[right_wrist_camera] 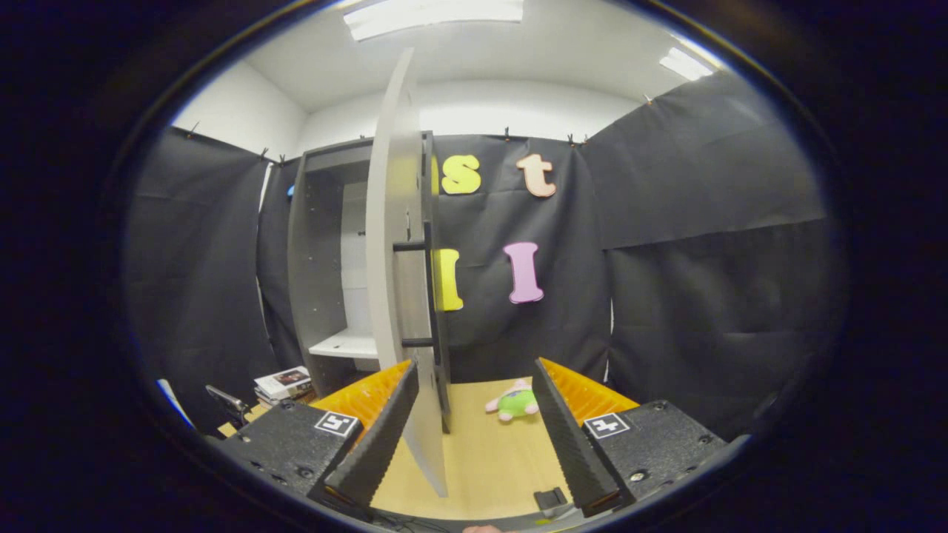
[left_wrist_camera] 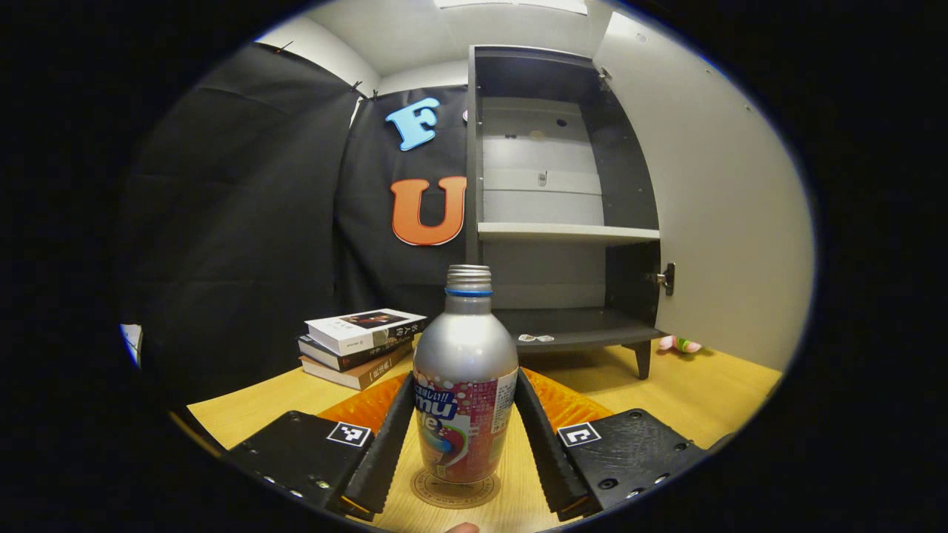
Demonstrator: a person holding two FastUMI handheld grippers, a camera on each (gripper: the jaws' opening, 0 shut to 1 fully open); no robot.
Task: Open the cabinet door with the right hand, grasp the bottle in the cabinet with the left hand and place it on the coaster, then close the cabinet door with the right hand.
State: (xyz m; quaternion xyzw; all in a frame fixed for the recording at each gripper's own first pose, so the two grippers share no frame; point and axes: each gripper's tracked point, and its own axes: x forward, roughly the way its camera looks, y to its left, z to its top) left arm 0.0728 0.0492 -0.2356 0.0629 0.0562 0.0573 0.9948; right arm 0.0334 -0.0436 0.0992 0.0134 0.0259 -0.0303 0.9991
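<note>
A silver bottle point(left_wrist_camera: 465, 348) with a pink and red label stands upright on a round coaster point(left_wrist_camera: 455, 490) on the wooden table. My left gripper point(left_wrist_camera: 465, 379) is shut on the bottle, one finger against each side of the label. Behind it the grey cabinet point(left_wrist_camera: 563, 233) stands with its shelves bare and its white door point(left_wrist_camera: 711, 222) swung wide. In the right gripper view the door point(right_wrist_camera: 396, 296) is seen edge-on with its black bar handle point(right_wrist_camera: 433, 296). My right gripper point(right_wrist_camera: 474, 366) is open, and the door's lower edge lies between its fingers, close to the left one.
A stack of books point(left_wrist_camera: 359, 344) lies on the table left of the cabinet. A small pink and green plush toy point(right_wrist_camera: 515, 401) lies on the table point(right_wrist_camera: 489, 459) behind the door, near the cabinet's leg point(left_wrist_camera: 643, 359). Black cloth walls close off the booth.
</note>
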